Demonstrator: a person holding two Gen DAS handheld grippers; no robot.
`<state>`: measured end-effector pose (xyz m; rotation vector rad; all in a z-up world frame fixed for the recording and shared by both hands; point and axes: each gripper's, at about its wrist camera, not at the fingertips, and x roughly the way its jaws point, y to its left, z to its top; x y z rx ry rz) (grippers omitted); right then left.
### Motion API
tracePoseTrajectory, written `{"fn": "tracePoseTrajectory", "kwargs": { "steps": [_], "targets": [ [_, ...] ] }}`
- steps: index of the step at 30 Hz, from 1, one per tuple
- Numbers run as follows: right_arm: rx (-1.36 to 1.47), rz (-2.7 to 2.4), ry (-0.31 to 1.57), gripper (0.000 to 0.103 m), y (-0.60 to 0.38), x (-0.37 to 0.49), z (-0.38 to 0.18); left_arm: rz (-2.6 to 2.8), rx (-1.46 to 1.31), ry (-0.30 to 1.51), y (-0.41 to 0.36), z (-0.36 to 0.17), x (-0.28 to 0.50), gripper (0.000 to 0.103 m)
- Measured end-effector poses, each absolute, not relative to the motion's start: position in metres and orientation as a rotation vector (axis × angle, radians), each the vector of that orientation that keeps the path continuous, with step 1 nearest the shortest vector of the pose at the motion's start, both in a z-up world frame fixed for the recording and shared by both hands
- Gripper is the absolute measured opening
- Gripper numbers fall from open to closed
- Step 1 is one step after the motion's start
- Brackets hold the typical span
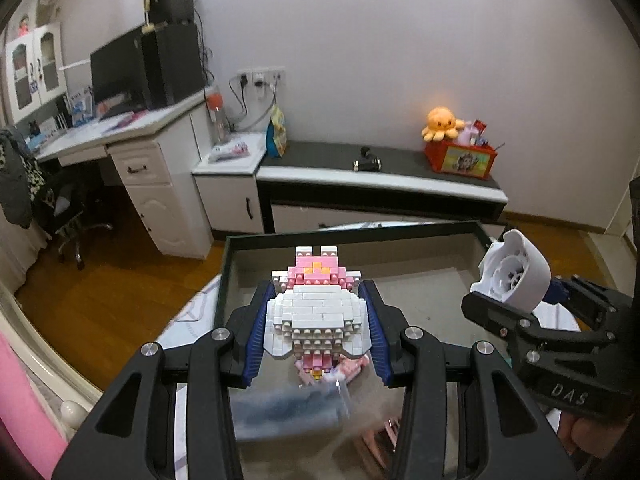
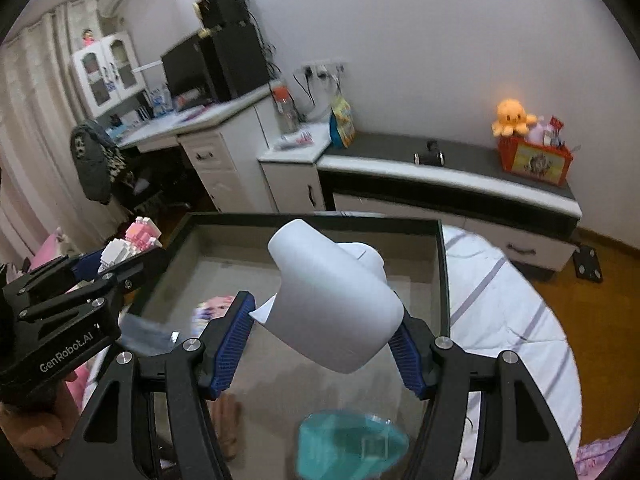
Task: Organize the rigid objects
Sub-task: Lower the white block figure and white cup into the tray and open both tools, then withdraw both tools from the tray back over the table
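Note:
My left gripper (image 1: 316, 312) is shut on a white and pink brick-built figure (image 1: 316, 308) and holds it above a dark-rimmed grey storage box (image 1: 352, 229). My right gripper (image 2: 326, 320) is shut on a white plastic housing (image 2: 336, 300), held over the same box (image 2: 312, 218). In the left wrist view the right gripper (image 1: 520, 300) with the white housing (image 1: 514, 272) shows at the right. In the right wrist view the left gripper (image 2: 100, 268) with the figure (image 2: 128, 244) shows at the left.
Inside the box lie a teal plastic piece (image 2: 352, 444), a clear packet (image 1: 288, 404), pink items (image 2: 216, 308) and a tan object (image 2: 228, 428). The box sits on a striped bed (image 2: 500, 312). Behind are a low cabinet (image 1: 380, 184), a red toy bin (image 1: 460, 158) and a desk (image 1: 120, 128).

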<state>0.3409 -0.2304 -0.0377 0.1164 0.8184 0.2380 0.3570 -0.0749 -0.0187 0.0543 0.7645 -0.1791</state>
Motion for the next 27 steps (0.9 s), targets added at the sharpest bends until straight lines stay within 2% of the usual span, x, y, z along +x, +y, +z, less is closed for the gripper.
{"fn": "tracePoseTrajectory", "kwargs": {
  "steps": [7, 8, 9, 10, 11, 12, 15, 17, 20, 27],
  "targets": [
    [0.095, 0.214, 0.888, 0.067, -0.23, 0.356, -0.053, -0.191, 0.063, 0.865, -0.082, -0.047, 0.379, 0.045],
    [0.095, 0.212, 0.892, 0.067, -0.23, 0.357, -0.053, -0.189, 0.065, 0.867, -0.082, -0.048, 0.38, 0.051],
    [0.091, 0.211, 0.905, 0.068, -0.23, 0.357, -0.054, -0.183, 0.067, 0.863, -0.081, -0.048, 0.379, 0.064],
    [0.088, 0.212, 0.912, 0.069, -0.23, 0.357, -0.055, -0.174, 0.07, 0.854, -0.08, -0.047, 0.377, 0.073],
    [0.085, 0.212, 0.914, 0.079, -0.231, 0.358, -0.055, -0.16, 0.072, 0.838, -0.079, -0.044, 0.374, 0.087],
    [0.084, 0.205, 0.913, 0.084, -0.231, 0.357, -0.055, -0.145, 0.077, 0.821, -0.077, -0.042, 0.371, 0.091],
    [0.104, 0.194, 0.903, 0.089, -0.234, 0.351, -0.048, -0.129, 0.073, 0.788, -0.07, -0.033, 0.361, 0.1],
    [0.096, 0.176, 0.891, 0.09, -0.234, 0.343, -0.041, -0.135, 0.054, 0.768, -0.063, -0.026, 0.35, 0.103],
    [0.1, 0.158, 0.866, 0.103, -0.233, 0.331, -0.031, -0.129, 0.045, 0.732, -0.053, -0.015, 0.33, 0.103],
    [0.13, 0.146, 0.775, 0.103, -0.232, 0.281, -0.002, -0.114, 0.017, 0.676, -0.032, 0.006, 0.272, 0.103]
  ]
}}
